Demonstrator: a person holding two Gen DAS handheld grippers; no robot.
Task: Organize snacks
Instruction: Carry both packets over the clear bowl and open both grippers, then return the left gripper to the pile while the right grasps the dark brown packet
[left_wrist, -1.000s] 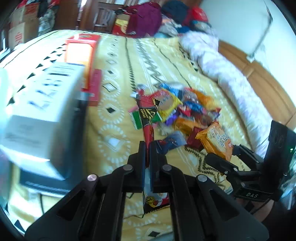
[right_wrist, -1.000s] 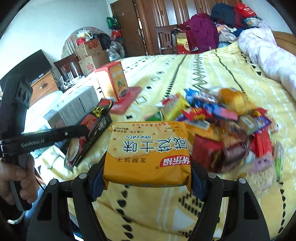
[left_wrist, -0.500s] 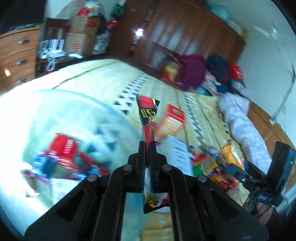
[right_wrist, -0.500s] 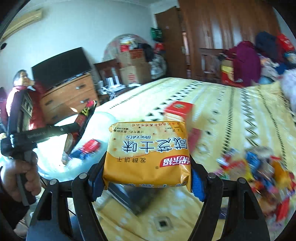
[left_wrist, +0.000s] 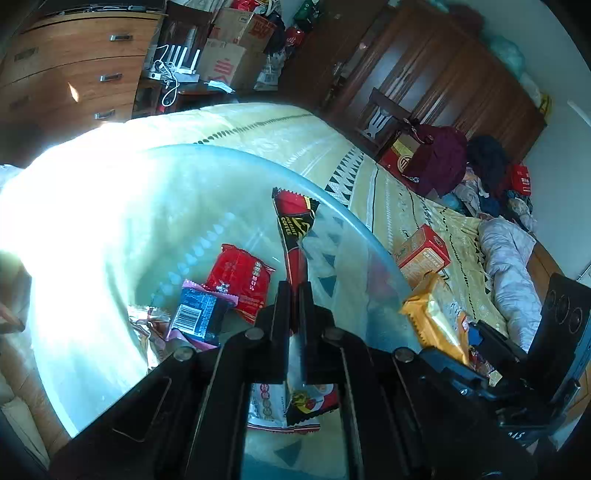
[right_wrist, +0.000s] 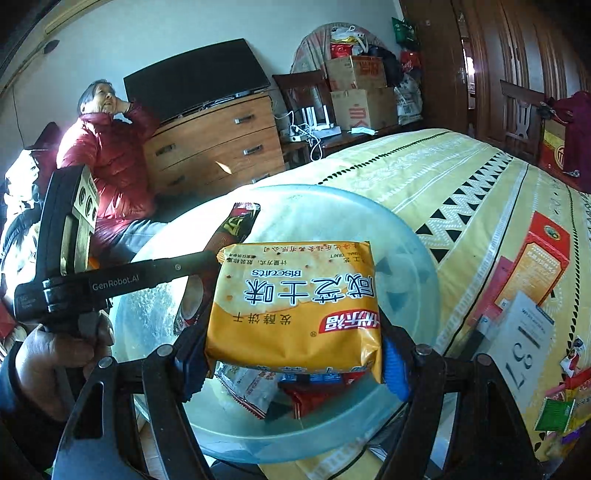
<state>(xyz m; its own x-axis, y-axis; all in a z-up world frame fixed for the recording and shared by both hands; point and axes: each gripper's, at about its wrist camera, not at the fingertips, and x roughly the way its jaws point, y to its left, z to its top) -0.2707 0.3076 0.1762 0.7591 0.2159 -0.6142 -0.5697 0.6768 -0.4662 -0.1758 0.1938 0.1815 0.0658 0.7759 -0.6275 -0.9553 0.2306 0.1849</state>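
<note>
- The left gripper (left_wrist: 294, 291) has its two black fingers pressed together on a long red and black instant coffee sachet (left_wrist: 295, 236). The sachet stands upright between the fingers, its crimped top poking well above the fingertips and its lower end hanging below them.
- This sachet is held over a large, translucent pale blue plastic basin (left_wrist: 347, 221) that sits on a bed with a yellow patterned bedspread (left_wrist: 384, 184).
- Inside the basin lie a few snacks: a red snack packet (left_wrist: 240, 280), a dark blue wrapper with a barcode (left_wrist: 195, 317) just beside it, and a silvery crumpled wrapper to their left.
- The right gripper (right_wrist: 295, 354) clamps a yellow biscuit packet (right_wrist: 295, 302) across its width, one blue-padded finger on each side. The packet lies flat and wide between the fingers, its printed face up, with the word "Biscuits" showing upside down.
- The biscuit packet hangs above the near part of the same basin (right_wrist: 417, 258), with a few wrappers visible in the basin beneath it.
- In the right wrist view, the left gripper reaches in from the left, held by a hand (right_wrist: 55, 354), with the coffee sachet over the basin just behind the biscuit packet.
- An orange and red carton (right_wrist: 535, 258) stands on the bedspread to the right of the basin, with a white box (right_wrist: 521, 332) near it.
- A person in a red padded jacket (right_wrist: 110, 155) sits beyond the bed, next to a wooden chest of drawers (right_wrist: 218, 140).
</note>
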